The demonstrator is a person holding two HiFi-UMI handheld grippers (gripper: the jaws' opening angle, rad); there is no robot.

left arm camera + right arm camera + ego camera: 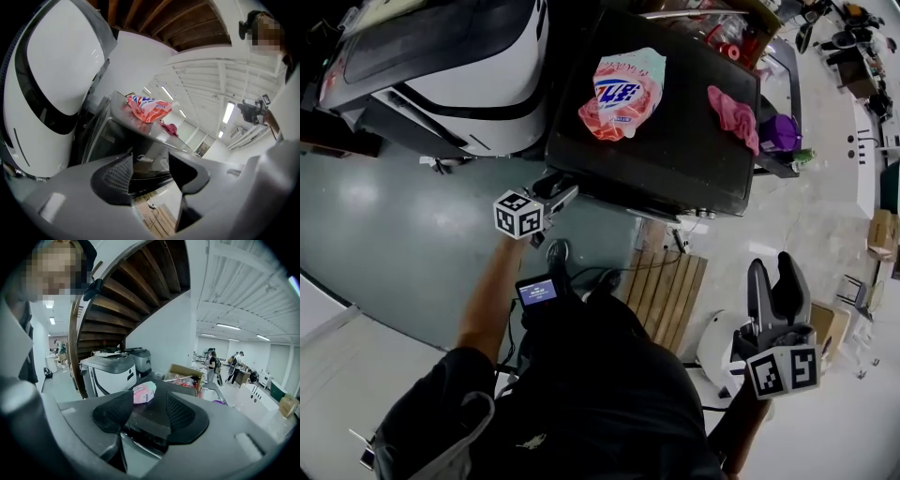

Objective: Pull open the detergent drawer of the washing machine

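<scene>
Washing machine (675,141) front | just ahead of left tongs (563,195) | jaws apart

A large open workshop or test hall, not a home: a washing machine (675,159) at twelve o'clock with a wooden pallet (666,286) at its foot, a white appliance (441,75) at eleven, ceiling strip lights (229,326), a wooden stair underside (140,287), cardboard boxes (186,372), people (212,363) standing far off
</scene>
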